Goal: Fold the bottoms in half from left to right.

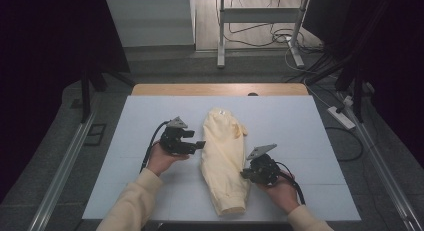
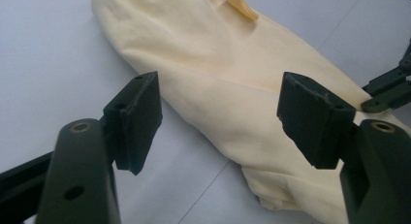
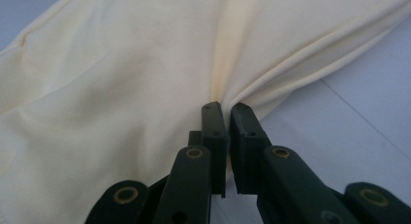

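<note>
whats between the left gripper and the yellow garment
Nothing: in the high view only bare white table separates the left gripper from the yellow garment. In the left gripper view its open jaws frame the cloth without touching.

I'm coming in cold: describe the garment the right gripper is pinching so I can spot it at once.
Find the white table with the wooden far edge. Down its middle lies a pale yellow garment, folded long and narrow. It sits between the open left gripper and the right gripper, which is shut on its edge, and it is the table's one cloth item.
</note>
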### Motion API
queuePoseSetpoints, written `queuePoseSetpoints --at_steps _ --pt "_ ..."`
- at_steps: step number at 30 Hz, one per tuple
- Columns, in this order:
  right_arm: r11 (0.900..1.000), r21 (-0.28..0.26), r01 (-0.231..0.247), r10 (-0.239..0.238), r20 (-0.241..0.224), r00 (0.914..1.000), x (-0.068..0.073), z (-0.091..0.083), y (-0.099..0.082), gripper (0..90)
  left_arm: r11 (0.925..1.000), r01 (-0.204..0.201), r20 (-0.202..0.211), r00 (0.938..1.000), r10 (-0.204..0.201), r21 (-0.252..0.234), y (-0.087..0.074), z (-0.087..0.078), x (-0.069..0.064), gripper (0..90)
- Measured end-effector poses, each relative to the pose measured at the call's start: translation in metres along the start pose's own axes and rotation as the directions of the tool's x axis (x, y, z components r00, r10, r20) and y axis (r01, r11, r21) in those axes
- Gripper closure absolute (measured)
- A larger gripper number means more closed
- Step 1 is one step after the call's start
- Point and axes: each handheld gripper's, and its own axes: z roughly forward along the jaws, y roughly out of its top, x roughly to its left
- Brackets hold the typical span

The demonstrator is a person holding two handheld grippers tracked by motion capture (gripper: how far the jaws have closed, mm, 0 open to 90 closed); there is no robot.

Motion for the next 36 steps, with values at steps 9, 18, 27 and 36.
queuePoseSetpoints --at_steps 9,18,27,36 --pt "1.0 0.0 -0.005 0.005 -0.013 0.9999 0.004 -0.006 -0.006 85.1 1.0 0.0 0.002 1.0 0.0 0.003 0.0 0.001 0.0 32.3" --pt "1.0 0.004 -0.005 0.005 -0.018 0.9998 0.006 -0.008 -0.011 84.9 1.0 -0.002 0.003 1.0 0.002 0.008 0.0 0.002 -0.001 32.2" --pt "0.9991 -0.037 -0.02 0.02 -0.013 0.9997 -0.001 -0.012 -0.012 55.0 1.0 -0.004 0.002 1.0 0.004 0.006 0.0 0.002 -0.001 32.2" --pt "0.9899 -0.138 -0.033 0.043 0.065 0.997 -0.018 -0.018 -0.005 39.3 0.9999 -0.008 0.006 1.0 0.008 0.012 0.0 0.005 -0.001 32.1"
